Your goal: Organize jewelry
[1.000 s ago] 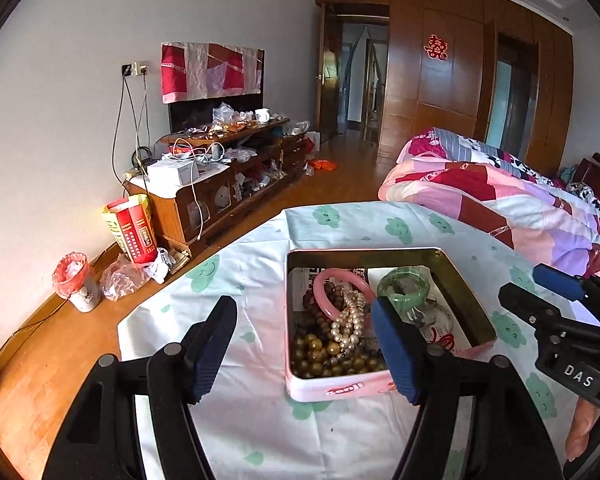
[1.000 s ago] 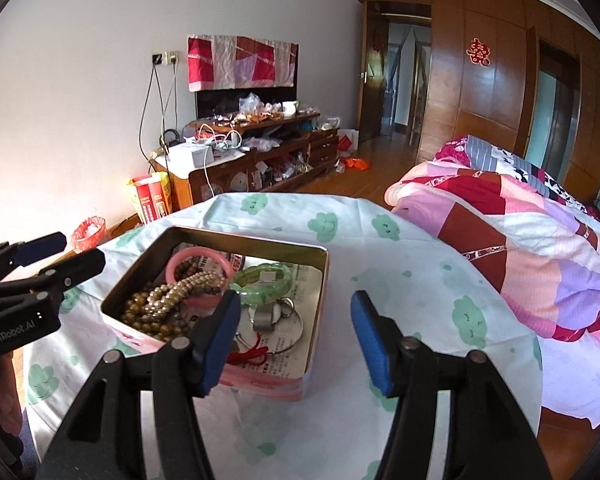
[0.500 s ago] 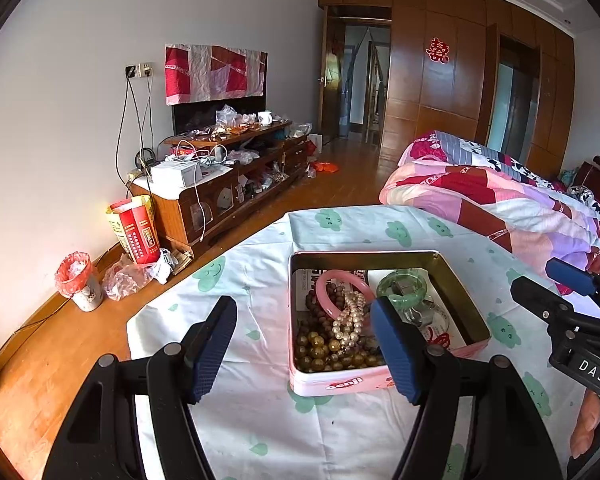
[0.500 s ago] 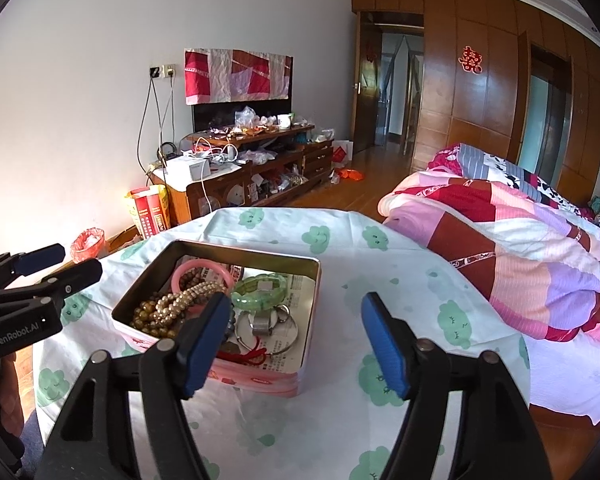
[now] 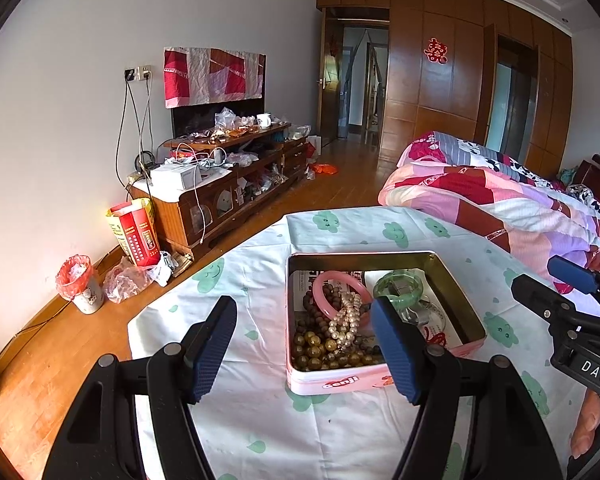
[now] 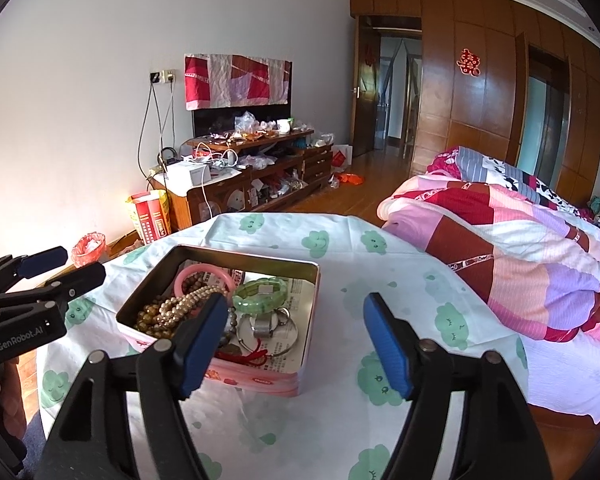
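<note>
Both wrist views have pulled back and risen over the last second: the tin sits lower and smaller in each, with more tablecloth showing around it.

I hold the left gripper [image 5: 304, 346] with its fingers spread wide and nothing between them, above the near-left corner of the open pink tin [image 5: 324, 382]. The right gripper [image 6: 296, 346] is likewise spread and empty, off the tin's near-right side.

All the jewelry I can see lies inside the tin: a pink bangle [image 5: 340, 292], a green jade-like bangle [image 6: 260, 295], a pearl strand [image 5: 346, 320] draped over brown bead strings [image 5: 320, 350], and a metal ring with a red cord [image 6: 266, 334]. The pieces overlap in a heap on printed paper lining.

Step in hand, as I judge it: undecided. Everything gathered in one tin fits a finished collection, and a tangled pile fits sorting yet to come. No lid or second container shows, so I log no next move beyond keeping both grippers clear.

Edges and room: the tin's metal rim stands up on all sides, so any entry must come from above. The cloud-print tablecloth [image 6: 380, 280] is bare right of the tin and in front of it. The table's left edge drops to the wooden floor [image 5: 60, 344]; a quilted bed [image 6: 500, 232] crowds the right side.
</note>
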Demonstrator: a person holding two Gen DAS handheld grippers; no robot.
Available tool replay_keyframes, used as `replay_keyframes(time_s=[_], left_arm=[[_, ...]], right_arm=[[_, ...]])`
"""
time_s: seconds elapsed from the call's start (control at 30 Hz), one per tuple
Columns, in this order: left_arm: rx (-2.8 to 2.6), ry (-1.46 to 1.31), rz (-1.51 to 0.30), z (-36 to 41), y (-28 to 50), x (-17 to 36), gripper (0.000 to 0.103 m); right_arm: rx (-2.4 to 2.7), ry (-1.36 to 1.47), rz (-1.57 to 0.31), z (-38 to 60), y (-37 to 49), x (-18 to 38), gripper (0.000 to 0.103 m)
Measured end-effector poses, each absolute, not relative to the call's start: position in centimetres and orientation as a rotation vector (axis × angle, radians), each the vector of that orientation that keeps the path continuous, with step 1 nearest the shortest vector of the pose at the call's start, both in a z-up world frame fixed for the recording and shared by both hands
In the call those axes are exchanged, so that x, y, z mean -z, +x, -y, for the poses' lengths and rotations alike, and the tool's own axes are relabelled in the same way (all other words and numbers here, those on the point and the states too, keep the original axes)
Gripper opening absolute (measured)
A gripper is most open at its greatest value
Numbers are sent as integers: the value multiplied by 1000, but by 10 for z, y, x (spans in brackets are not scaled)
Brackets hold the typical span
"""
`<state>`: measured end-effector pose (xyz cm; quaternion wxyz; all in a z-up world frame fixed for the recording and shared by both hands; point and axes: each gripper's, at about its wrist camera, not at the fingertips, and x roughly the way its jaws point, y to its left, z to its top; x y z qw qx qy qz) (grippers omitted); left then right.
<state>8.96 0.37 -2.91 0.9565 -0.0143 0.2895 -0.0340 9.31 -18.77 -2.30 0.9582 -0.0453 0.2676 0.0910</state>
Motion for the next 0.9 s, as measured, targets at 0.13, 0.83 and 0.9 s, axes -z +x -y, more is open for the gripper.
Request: replay_keyframes(time_s=[0.13,0.83,0.9], left_arm=[[69,-27,-588,-2,87,27,70],[78,-18,-605,-1,88,27,70],[77,-19,-599,-2,87,26,70]], right_arm=[[-185,-91,-541,188,93,22,74],[-177,-83,-513,190,88,16,81],[-177,-82,-508,191,87,16,81]])
